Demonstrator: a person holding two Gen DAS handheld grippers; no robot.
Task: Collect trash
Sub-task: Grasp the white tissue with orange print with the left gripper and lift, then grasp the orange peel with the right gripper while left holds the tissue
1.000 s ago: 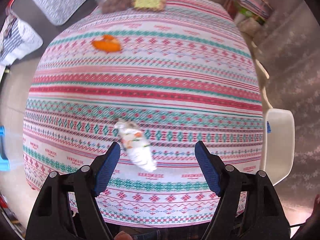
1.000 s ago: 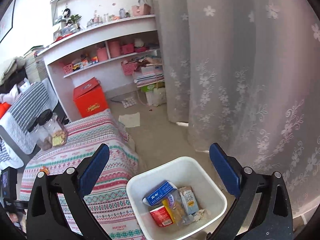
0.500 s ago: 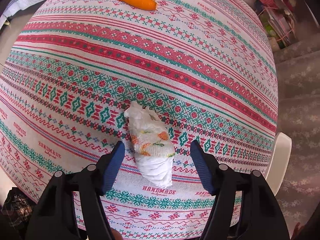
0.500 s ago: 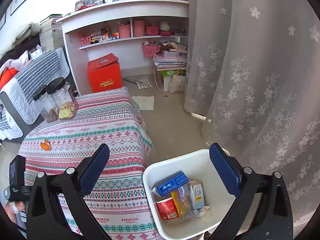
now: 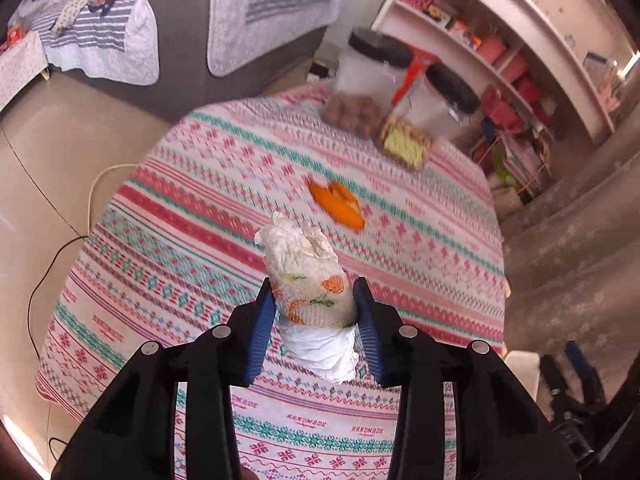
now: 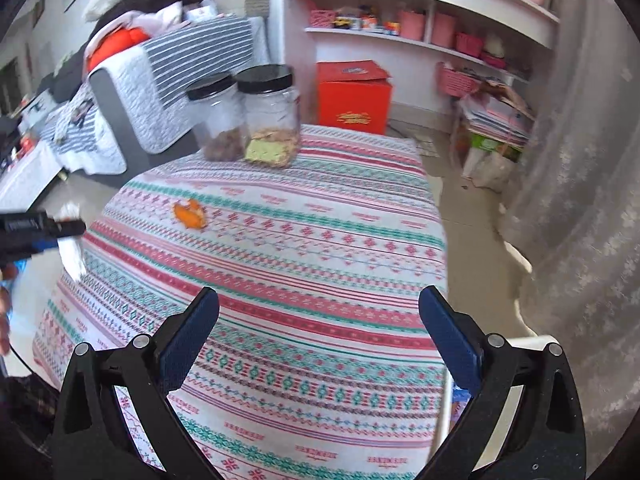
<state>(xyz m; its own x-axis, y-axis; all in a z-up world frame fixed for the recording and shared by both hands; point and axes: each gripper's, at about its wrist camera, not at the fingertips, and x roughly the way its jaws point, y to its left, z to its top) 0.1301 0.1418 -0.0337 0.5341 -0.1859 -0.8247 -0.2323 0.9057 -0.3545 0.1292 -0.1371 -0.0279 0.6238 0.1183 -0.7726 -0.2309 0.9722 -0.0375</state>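
Note:
My left gripper (image 5: 315, 304) is shut on a crumpled white paper wad with orange and green print (image 5: 308, 280) and holds it above the patterned tablecloth (image 5: 200, 240). An orange peel (image 5: 338, 204) lies farther back on the cloth; it also shows in the right wrist view (image 6: 189, 213). My right gripper (image 6: 319, 320) is open and empty above the near part of the table (image 6: 320, 280). The left gripper (image 6: 36, 230) with the blurred wad (image 6: 72, 240) shows at the left edge of the right wrist view. A sliver of the white trash bin (image 6: 532, 340) shows at the table's right side.
Two clear jars with black lids (image 6: 218, 120) (image 6: 272, 114) stand at the table's far edge. A grey sofa with striped covers (image 6: 160, 92) is behind. A red box (image 6: 352, 96), pink shelves (image 6: 440, 32) and a lace curtain (image 6: 580, 160) are to the right.
My left gripper closed on the paper wad and lifted it off the cloth. My right gripper swung left from above the trash bin to above the table.

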